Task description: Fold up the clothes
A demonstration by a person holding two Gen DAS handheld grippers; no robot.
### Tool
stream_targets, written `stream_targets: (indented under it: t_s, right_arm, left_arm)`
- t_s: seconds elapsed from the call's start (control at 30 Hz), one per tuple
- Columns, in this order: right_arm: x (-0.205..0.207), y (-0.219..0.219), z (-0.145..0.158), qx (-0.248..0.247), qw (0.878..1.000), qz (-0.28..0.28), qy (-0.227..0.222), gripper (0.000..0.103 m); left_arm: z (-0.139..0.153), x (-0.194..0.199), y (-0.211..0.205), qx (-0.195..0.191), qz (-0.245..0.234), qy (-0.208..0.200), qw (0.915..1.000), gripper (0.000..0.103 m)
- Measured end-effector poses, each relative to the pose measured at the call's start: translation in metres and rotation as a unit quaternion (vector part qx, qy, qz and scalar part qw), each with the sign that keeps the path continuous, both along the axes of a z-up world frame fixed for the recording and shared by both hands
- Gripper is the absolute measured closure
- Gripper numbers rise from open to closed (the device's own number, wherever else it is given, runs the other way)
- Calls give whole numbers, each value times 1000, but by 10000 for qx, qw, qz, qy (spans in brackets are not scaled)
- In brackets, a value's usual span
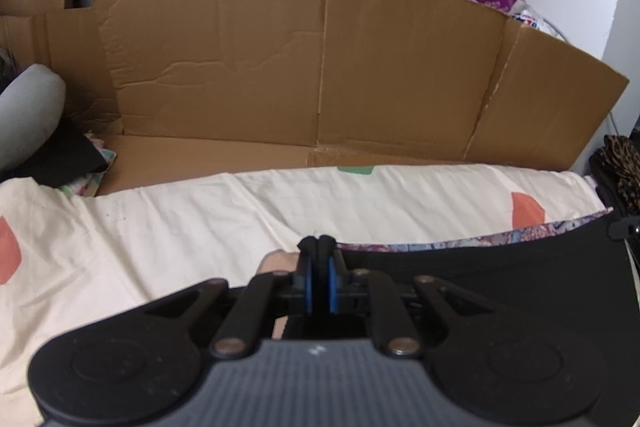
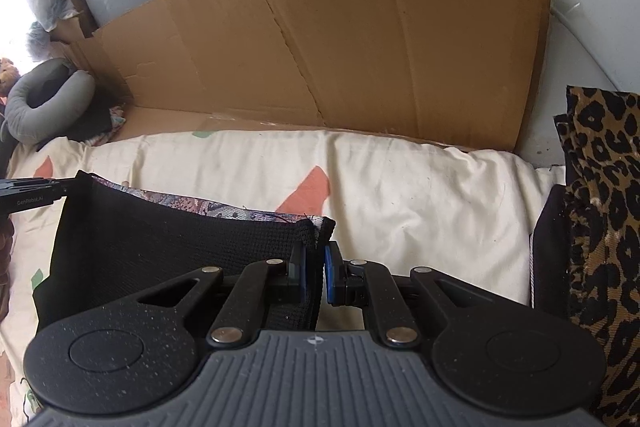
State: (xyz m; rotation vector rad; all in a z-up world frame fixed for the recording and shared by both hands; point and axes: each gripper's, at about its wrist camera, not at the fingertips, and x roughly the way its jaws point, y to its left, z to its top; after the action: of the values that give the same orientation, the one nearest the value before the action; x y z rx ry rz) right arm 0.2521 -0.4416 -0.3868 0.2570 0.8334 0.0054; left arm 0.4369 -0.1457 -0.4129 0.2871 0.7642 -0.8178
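The left hand-held gripper (image 1: 318, 241) pinches one top corner of a black garment (image 2: 168, 243), the right hand-held gripper (image 2: 318, 227) the other, the cloth stretched between them. Beneath lies a cream bed sheet (image 2: 400, 187) with orange patches. Beyond stands a flattened cardboard sheet (image 1: 320, 67). Right of the right gripper sits leopard-print fabric (image 2: 604, 207); far left, a grey neck pillow (image 2: 52, 99).

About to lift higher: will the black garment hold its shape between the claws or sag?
Probably sags: the black garment already dips between the left claw and right claw. It looks knitted, so likely stretchy. The pinched corners are thin, so they might slip.
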Motion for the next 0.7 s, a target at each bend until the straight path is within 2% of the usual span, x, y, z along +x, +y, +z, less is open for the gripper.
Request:
stream_targets:
  t_s: [0.23,0.4,0.47,0.57,0.7]
  right_arm:
    - [12,-1,-13,-40,9998,-2,208,96]
    - [25,0,-33,35,9991,-35,420,95]
    - [29,1,-41,45,9985,-48,535,94]
    - [32,3,-49,55,9978,-103,659,89]
    - [25,3,-33,-45,9988,-167,451,85]
  left_arm:
    - [-22,9,-8,191,39,177,9997,95]
    - [-41,12,-14,331,76,344,9988,96]
    - [-44,12,-16,354,95,381,9986,93]
    - [-37,13,-13,330,329,403,9981,84]
    - [-20,6,-3,252,354,333,9985,84]
